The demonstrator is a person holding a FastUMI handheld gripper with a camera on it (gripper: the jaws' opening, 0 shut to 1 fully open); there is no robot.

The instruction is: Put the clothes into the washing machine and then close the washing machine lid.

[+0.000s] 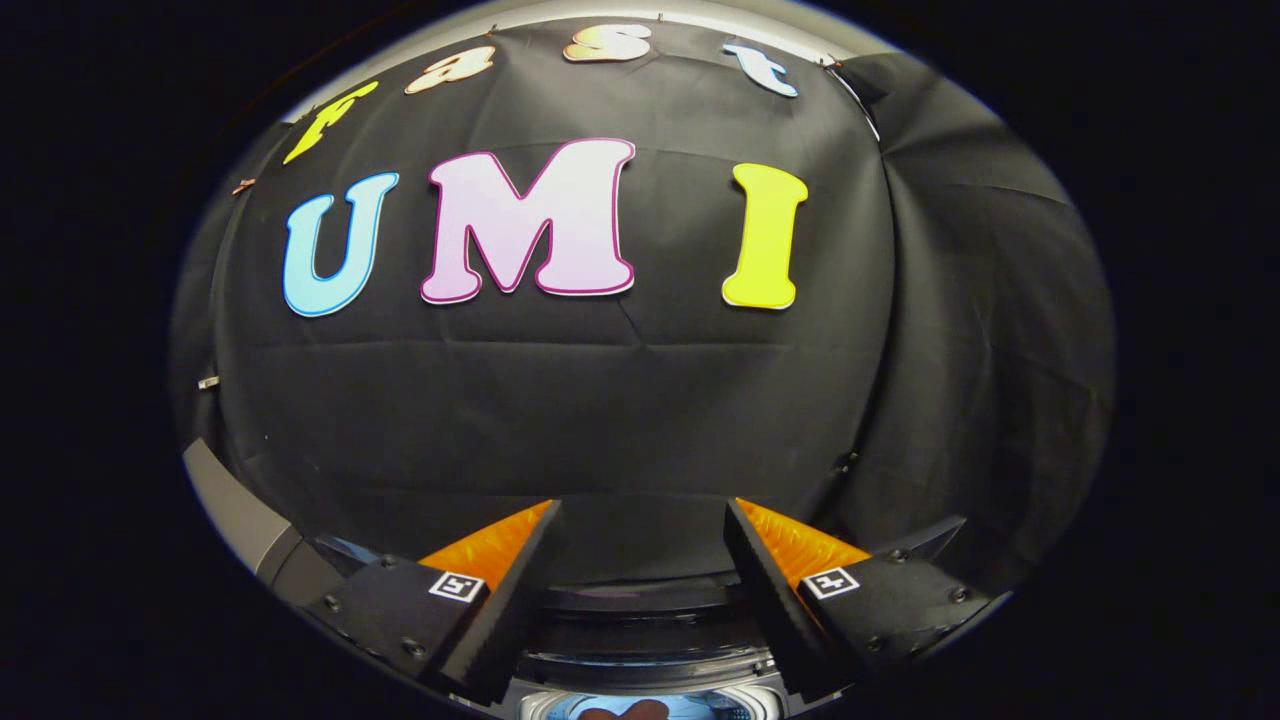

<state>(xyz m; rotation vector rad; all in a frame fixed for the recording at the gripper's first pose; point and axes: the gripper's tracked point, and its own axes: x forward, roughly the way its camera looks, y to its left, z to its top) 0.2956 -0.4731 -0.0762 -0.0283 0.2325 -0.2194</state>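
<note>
My gripper (640,515) is open, its two fingers spread wide with nothing between them, pointing at the black cloth wall. Below and between the fingers lies the top of the washing machine (640,640), seen as dark curved bands of its rim or raised lid. At the very bottom the tub opening (690,705) shows pale blue-grey, with a small brownish piece of clothing (625,711) inside it. Most of the tub is hidden.
The booth's black cloth wall (560,400) stands close ahead, folding round to the right. A grey curved frame edge (235,510) runs down beside the left finger.
</note>
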